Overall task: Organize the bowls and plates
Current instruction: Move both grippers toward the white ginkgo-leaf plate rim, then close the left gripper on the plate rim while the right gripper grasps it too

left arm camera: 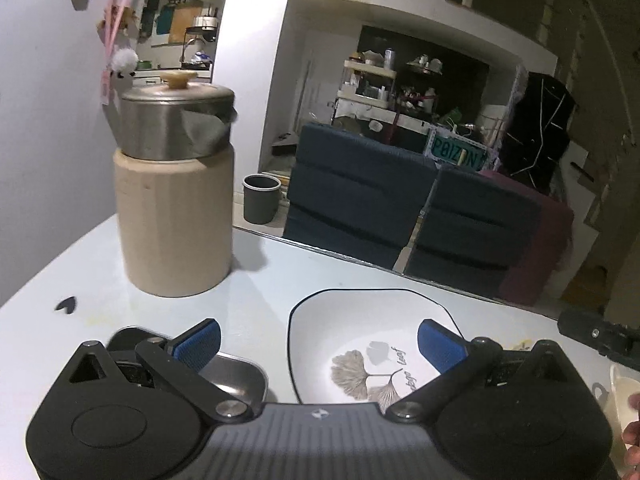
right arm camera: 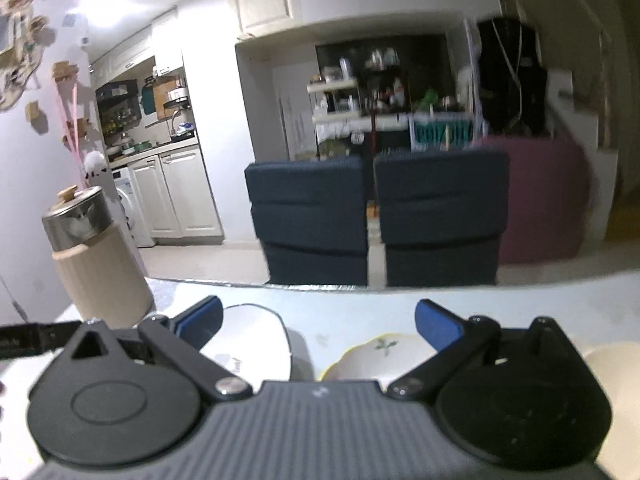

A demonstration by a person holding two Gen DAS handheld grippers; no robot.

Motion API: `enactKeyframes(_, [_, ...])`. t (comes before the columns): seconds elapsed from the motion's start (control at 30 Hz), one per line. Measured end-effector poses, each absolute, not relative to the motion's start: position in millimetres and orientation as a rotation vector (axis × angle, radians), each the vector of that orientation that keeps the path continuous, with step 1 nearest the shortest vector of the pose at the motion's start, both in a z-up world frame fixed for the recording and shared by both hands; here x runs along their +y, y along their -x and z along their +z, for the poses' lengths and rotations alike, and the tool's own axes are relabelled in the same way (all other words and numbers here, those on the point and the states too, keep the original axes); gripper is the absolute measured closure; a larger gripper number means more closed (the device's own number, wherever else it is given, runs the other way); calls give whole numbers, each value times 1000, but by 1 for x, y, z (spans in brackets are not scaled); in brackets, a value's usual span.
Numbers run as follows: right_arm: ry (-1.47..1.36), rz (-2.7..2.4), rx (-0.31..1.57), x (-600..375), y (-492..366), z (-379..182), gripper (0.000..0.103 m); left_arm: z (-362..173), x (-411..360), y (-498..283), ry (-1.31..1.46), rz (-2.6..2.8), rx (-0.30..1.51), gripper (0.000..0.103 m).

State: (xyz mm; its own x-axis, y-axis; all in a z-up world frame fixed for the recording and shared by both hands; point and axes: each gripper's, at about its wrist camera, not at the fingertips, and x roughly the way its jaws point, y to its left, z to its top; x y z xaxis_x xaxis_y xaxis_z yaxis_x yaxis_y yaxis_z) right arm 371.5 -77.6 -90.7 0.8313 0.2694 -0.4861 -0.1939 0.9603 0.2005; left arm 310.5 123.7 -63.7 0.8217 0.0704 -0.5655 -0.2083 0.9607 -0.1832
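Note:
A white square plate with a black rim and a leaf print lies on the pale table, under and just ahead of my left gripper, which is open and empty. A small steel dish sits under its left finger. In the right wrist view the same white plate lies at the left, and a yellow-rimmed bowl with a green sprig print sits below my right gripper, also open and empty. A cream dish shows at the right edge.
A tall beige canister with a steel lid stands on the table at the back left. The table's far edge faces two dark blue chairs. The other gripper and a hand show at the right.

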Motion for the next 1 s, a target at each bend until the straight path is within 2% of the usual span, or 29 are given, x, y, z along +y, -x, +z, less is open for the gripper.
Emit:
enactKeyframes(0.1, [-210,274,601,-79,-390,-101,1,-73,131,-322,322,119,607,0])
enactKeyframes(0.17, [-242,277,626,-80,-402,-105,9,-78,138,-329,420,84,613,0])
enactKeyframes(0.23, [-270,300,667,-79,-414,-109,24,-82,143,-334,513,31,611,0])
enactKeyframes(0.27, [-281,315,689,-79,-418,-113,27,-83,145,-338,546,12,613,0])
enactKeyframes(0.33, [-287,329,732,-73,-428,-119,43,-84,144,-343,542,0,609,0])
enactKeyframes(0.43, [-289,331,782,-66,-435,-121,60,-88,142,-350,497,-27,625,0])
enactKeyframes(0.5, [-288,332,804,-60,-441,-124,61,-92,145,-356,481,-25,654,3])
enactKeyframes(0.57, [-286,333,821,-54,-446,-125,61,-94,150,-362,455,0,689,15])
enactKeyframes(0.87, [-140,297,891,-14,-462,-145,61,-111,166,-379,355,52,837,41])
enactKeyframes(0.97, [-52,293,873,-5,-463,-149,74,-114,167,-383,355,17,849,47])
enactKeyframes(1.0, [-42,300,880,-3,-463,-149,83,-116,167,-383,356,8,851,49])
